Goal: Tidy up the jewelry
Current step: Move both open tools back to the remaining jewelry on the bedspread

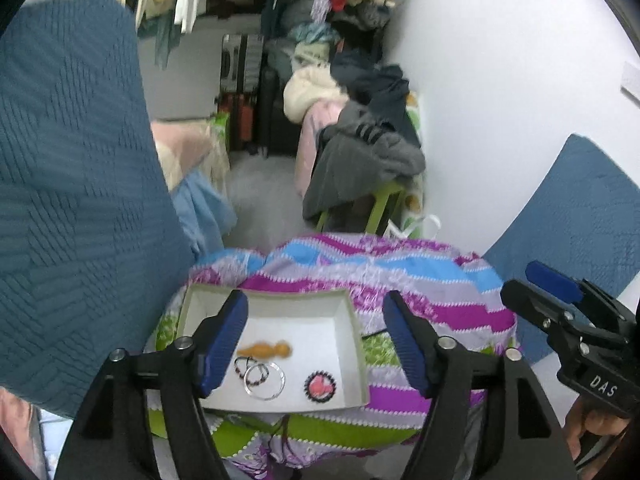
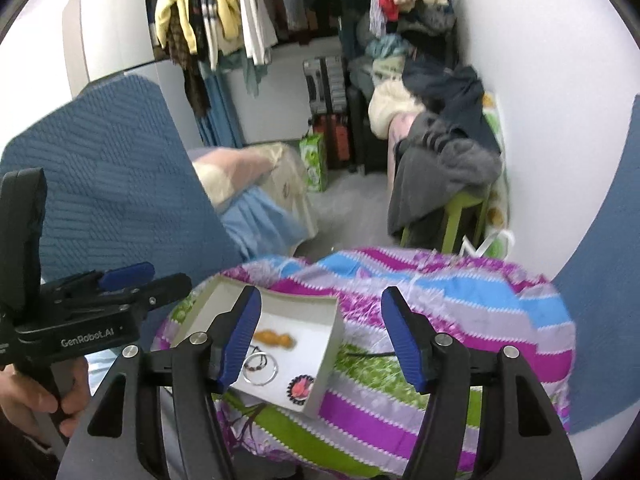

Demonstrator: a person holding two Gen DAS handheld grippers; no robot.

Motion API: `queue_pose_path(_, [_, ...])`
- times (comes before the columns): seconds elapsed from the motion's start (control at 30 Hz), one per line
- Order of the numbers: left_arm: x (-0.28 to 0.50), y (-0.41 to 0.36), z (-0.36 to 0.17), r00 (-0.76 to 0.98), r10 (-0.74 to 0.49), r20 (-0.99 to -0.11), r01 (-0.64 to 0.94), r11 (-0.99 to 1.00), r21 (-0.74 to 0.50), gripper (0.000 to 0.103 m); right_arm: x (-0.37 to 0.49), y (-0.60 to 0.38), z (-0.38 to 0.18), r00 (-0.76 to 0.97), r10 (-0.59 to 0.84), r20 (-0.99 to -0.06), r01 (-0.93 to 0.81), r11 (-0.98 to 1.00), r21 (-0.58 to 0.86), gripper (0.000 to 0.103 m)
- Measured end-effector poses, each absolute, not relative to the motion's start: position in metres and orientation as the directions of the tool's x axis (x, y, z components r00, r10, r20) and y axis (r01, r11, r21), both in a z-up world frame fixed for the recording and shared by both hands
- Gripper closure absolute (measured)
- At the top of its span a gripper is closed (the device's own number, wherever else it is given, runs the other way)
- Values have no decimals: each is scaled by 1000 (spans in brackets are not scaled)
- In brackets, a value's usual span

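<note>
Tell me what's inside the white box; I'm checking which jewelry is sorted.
The white box holds an orange piece, a beaded bracelet, a silver ring and a round pink-centred piece. The left gripper's finger covers its left part.

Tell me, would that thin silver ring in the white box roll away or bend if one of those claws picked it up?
The silver ring lies flat, so it probably won't roll unless tipped on edge. It looks thin and smooth, likely light and slippery to pinch. It overlaps a beaded bracelet in the box, which might snag and drag along.

Striped purple, blue and green quilt (image 1: 400,276), white open box (image 1: 352,344) resting on it, thin dark cord (image 2: 368,354) apparently beside the box
</note>
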State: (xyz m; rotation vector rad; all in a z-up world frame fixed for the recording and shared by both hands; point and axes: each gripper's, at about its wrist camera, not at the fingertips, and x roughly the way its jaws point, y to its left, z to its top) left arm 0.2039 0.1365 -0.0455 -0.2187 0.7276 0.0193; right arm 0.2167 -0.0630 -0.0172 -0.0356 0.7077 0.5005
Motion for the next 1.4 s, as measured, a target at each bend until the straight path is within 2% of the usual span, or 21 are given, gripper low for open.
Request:
queue_pose_path(0.13, [195, 116, -19, 789, -48, -612, -82, 980, -183, 23, 206, -85, 3, 689, 418, -591, -442, 890, 113, 35])
queue_pose_path(0.37, [187, 84, -11, 800, -55, -597, -63, 983, -175, 23, 190, -122, 14, 732, 396, -554, -418, 904, 93, 30])
queue_pose_path(0.63, [180, 55, -32, 784, -75, -617, -54, 981, -187, 23, 173, -160, -1, 753, 372, -543, -384, 918, 96, 28])
queue_pose_path(0.93, [180, 18, -74, 771, -107, -628, -3, 985, -171, 23, 159, -190, -43, 769, 354, -532, -361, 928, 95, 28])
queue_pose_path(1.07, [184, 5, -100, 747, -122, -653, 15, 986, -167, 23, 158, -199, -75, 754, 341, -561, -344, 933, 105, 29])
queue_pose_path(1.4, [192, -14, -161, 689, -174, -704, 41, 979, -202, 25, 155, -215, -152, 719, 324, -615, -303, 942, 142, 46])
